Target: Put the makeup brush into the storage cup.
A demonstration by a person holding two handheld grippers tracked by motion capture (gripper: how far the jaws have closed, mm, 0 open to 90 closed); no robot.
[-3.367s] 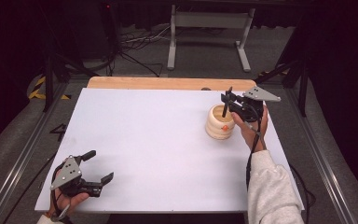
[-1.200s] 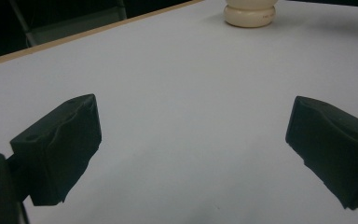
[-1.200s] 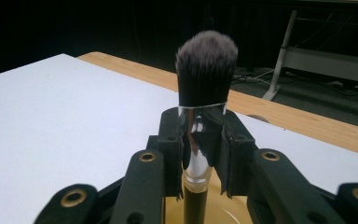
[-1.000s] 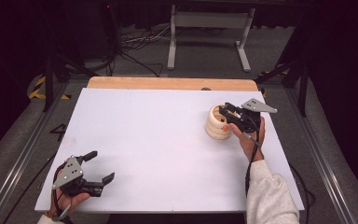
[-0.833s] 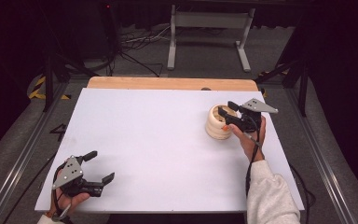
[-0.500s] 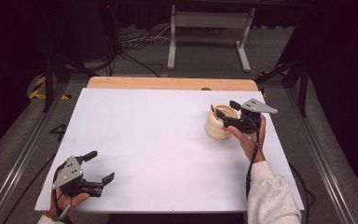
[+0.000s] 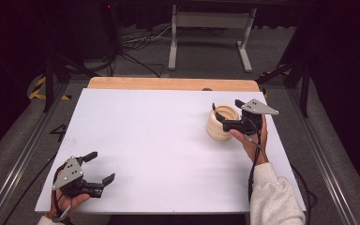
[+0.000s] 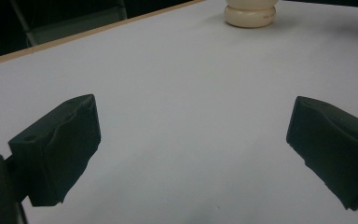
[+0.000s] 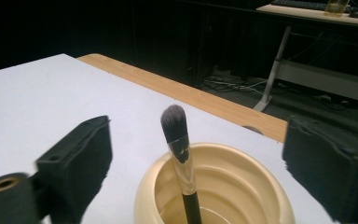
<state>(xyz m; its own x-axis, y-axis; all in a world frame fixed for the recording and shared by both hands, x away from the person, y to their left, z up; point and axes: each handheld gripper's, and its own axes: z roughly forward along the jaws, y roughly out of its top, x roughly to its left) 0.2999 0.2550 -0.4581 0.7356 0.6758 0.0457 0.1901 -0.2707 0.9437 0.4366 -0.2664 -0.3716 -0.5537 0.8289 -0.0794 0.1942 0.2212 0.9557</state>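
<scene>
Black-handled makeup brush with dark bristles (image 9: 179, 154) is standing in the cream ribbed ceramic cup (image 9: 223, 186) at the table's far right, bristles up. Your right gripper (image 7: 225, 123) is sitting just beside it, jaws having just been opening wide with the brush between them, untouched; your left gripper (image 7: 98, 168) is waiting wide open well apart.

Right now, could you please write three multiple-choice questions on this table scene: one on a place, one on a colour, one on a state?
1. Where does the black-handled makeup brush stand?
A. Inside the cream ribbed ceramic pot
B. Flat on the white table
C. Between the left gripper's jaws

2. What colour are the brush bristles?
A. Red
B. Dark grey
C. Yellow

3. How do the right gripper's jaws stand?
A. Shut on the brush
B. Shut on the pot rim
C. Open, apart from the brush

Answers: 1 A, the handle goes down into the pot. 2 B, the tip looks dark grey. 3 C, the jaws have just been opening, with gaps on both sides of the brush.
</scene>
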